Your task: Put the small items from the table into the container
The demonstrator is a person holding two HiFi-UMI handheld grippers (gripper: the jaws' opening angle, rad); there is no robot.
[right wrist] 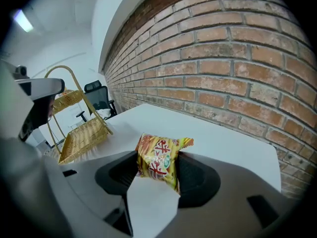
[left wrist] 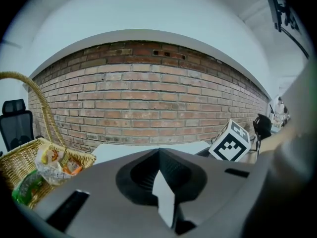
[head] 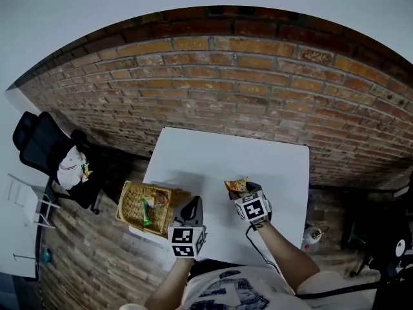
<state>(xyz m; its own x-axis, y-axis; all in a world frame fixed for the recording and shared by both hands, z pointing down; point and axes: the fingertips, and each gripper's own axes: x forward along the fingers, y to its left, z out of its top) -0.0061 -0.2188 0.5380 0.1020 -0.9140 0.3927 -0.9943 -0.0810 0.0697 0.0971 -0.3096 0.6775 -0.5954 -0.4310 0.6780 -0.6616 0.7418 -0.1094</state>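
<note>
Above the table (head: 219, 157), the right gripper (head: 240, 192) pinches a yellow-orange packet (right wrist: 158, 161) between its jaws, the top poking past the tips. Its red characters cannot be read. The left gripper (left wrist: 159, 155), closed and empty, hangs beside the basket (head: 124, 206) at the table's left edge.

The basket (head: 126, 206) is sitting at the near left corner of the table (head: 213, 157) with packets (head: 155, 200) lying in it, the left gripper (head: 191, 206) is hanging just right of it, the right gripper (head: 241, 192) is gripping a snack packet (head: 236, 185) above the table farther right, and the brick wall (head: 258, 89) is standing behind.
</note>
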